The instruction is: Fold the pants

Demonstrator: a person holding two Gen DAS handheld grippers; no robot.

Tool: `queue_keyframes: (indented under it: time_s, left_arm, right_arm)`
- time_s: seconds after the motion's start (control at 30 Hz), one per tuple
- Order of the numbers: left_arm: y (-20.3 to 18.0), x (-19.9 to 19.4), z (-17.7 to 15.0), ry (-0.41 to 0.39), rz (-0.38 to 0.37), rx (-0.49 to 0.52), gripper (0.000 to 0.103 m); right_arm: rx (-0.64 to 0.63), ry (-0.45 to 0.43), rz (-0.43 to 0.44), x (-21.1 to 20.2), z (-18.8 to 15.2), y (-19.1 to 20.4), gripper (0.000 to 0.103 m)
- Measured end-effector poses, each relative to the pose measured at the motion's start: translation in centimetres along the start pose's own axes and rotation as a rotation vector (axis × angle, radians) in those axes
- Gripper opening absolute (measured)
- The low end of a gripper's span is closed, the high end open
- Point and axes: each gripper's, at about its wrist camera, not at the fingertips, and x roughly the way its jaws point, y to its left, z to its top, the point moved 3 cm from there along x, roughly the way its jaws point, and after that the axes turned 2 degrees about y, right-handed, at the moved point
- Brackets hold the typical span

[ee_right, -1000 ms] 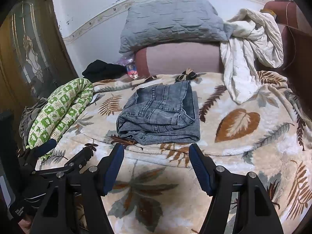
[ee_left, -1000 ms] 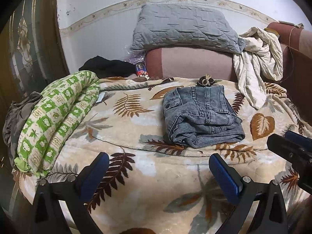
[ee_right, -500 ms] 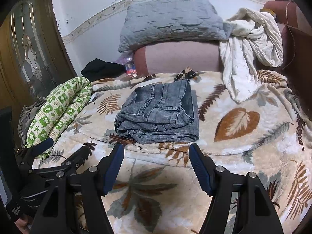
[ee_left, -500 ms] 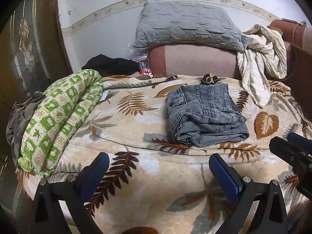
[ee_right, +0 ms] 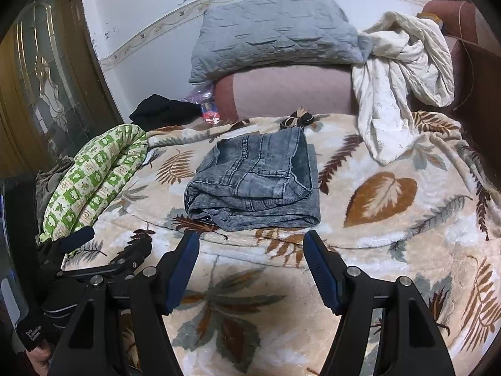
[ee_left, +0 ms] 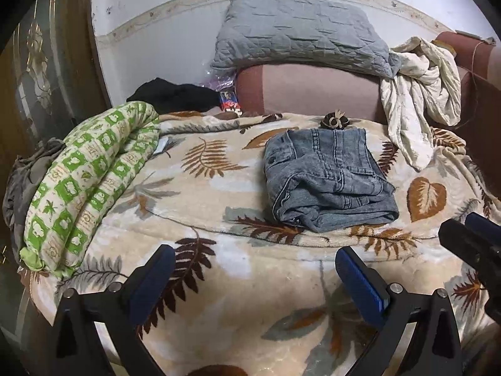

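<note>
Jeans lie folded in compact stack on bed; fold looks done. Left gripper, right gripper: my jaws released, nothing between. Next: likely just retreat or tidy edges.

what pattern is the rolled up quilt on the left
Green and cream checks on the rolled quilt; clearest in the left wrist view.

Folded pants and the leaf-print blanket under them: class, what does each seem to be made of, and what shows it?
Folded pants: apparently grey-blue denim, faded matte wash; visible stitched seams, pocket edges and a ribbed weave.
Leaf-print blanket: probably plush fleece, soft with a slight sheen; the surface looks fuzzy, though the fibre itself cannot be told.
</note>
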Motion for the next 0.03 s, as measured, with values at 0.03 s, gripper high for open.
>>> queue_keyframes:
  time_s: [0.03]
  left_arm:
    - [-0.08, -0.03, 0.06, -0.001, 0.002, 0.004, 0.103]
  right_arm:
    - [-0.001, -0.001, 0.000, -0.04, 0.00, 0.01, 0.070]
